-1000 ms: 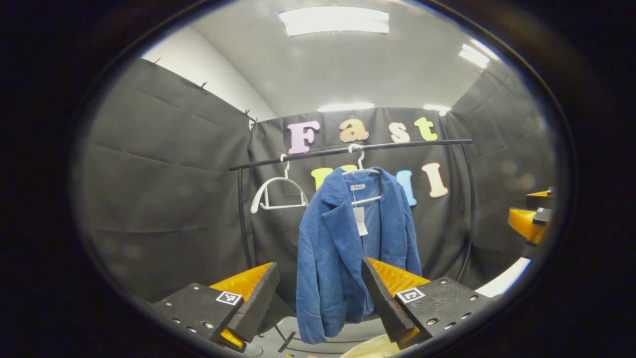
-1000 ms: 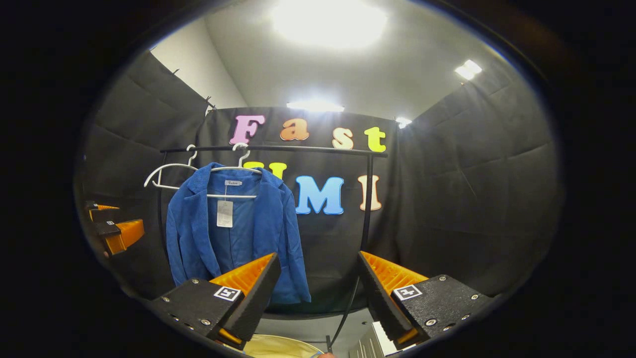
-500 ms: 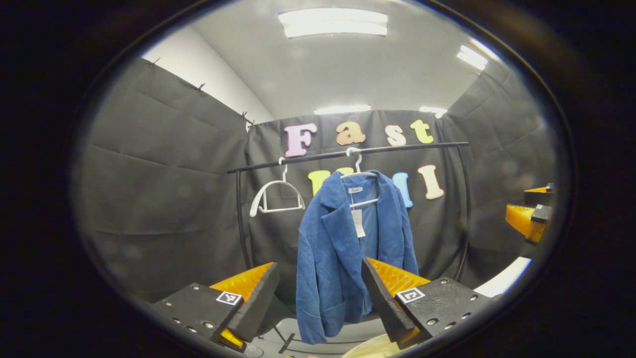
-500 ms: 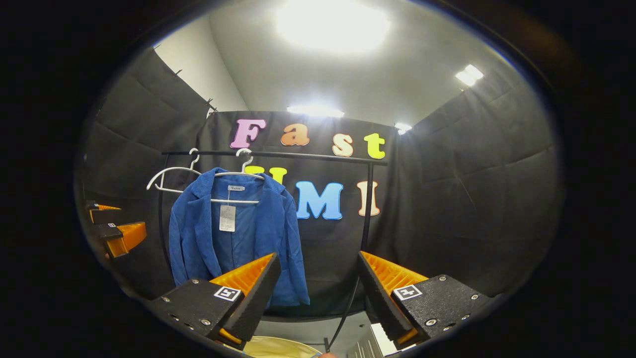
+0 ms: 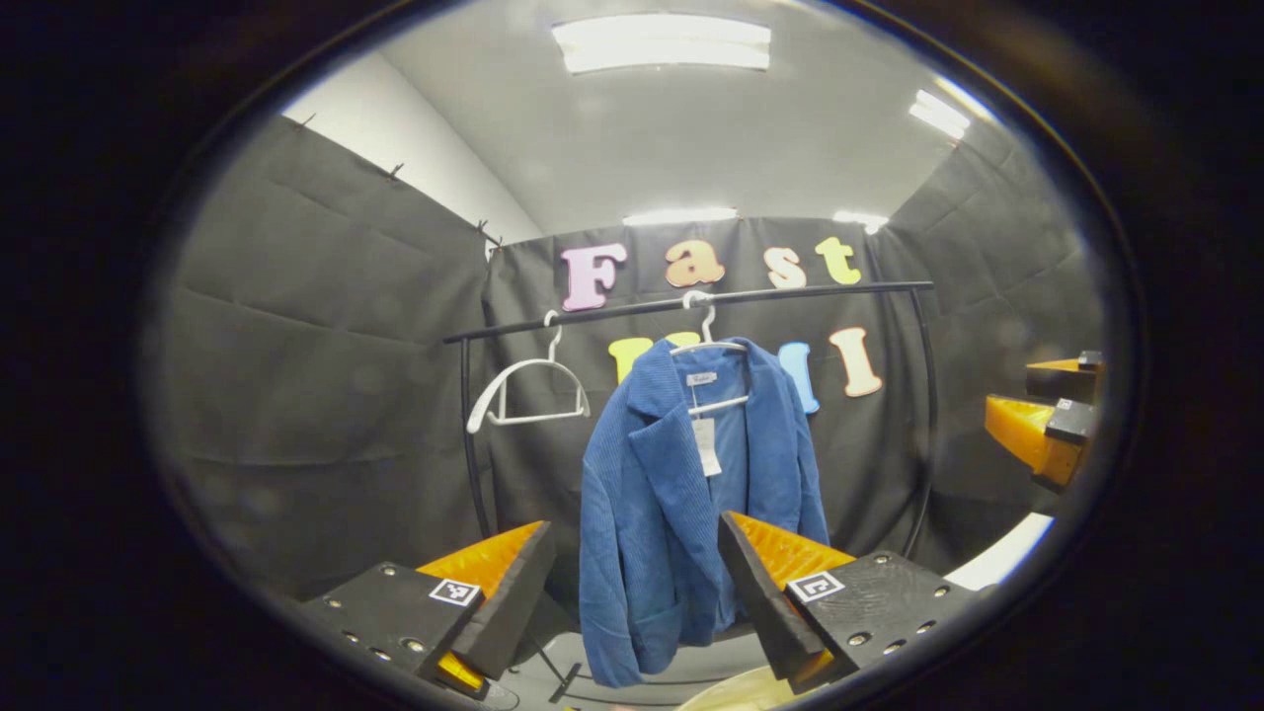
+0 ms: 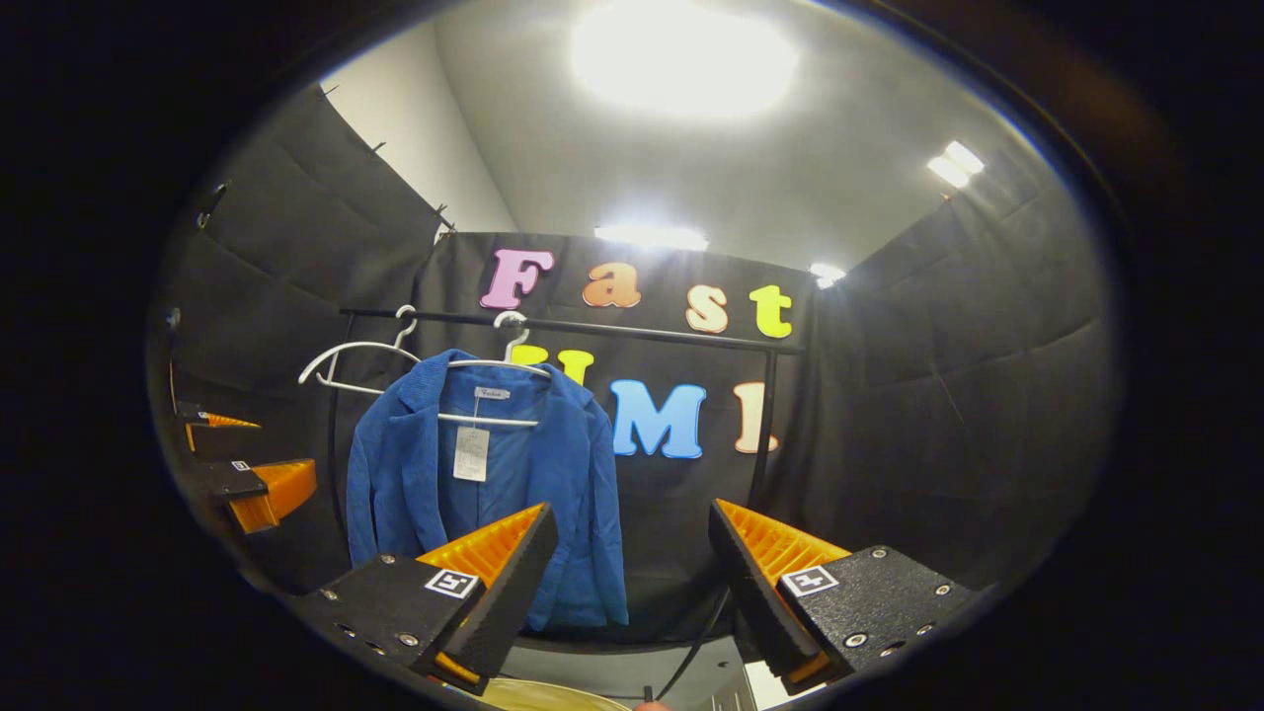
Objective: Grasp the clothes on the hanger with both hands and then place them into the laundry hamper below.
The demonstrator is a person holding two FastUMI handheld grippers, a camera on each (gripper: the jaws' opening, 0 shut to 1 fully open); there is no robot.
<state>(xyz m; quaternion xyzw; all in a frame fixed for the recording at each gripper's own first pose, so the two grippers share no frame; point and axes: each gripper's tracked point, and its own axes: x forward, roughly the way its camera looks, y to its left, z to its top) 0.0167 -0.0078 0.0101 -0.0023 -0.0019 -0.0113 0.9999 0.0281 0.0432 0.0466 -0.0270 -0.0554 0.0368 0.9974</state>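
The booth is draped in black cloth under bright ceiling panels, and across its back runs a black garment rail (image 5: 691,299). From my remote seat I judge this as the approach: nothing is gripped yet. The blue jacket (image 5: 681,504) hangs on a white hanger (image 5: 709,344) near the middle of the rail, front open, a paper tag (image 5: 706,446) dangling inside the collar. An empty white hanger (image 5: 528,393) sits just beside it on the rail. Below, a pale yellow rim that I take for the laundry hamper (image 5: 736,691) peeks in at the bottom of the left gripper view.

My left gripper (image 5: 632,583) is spread wide and holds nothing, the jacket framed between its fingers but well apart from them. My right gripper (image 6: 627,578) is likewise spread and empty, and it aims to the right of the jacket.

To do this well, I want to swing the right gripper toward the far shoulder, bring both in level, pinch thick corduroy at each shoulder rather than the tag, then lift the garment clear of the hanger
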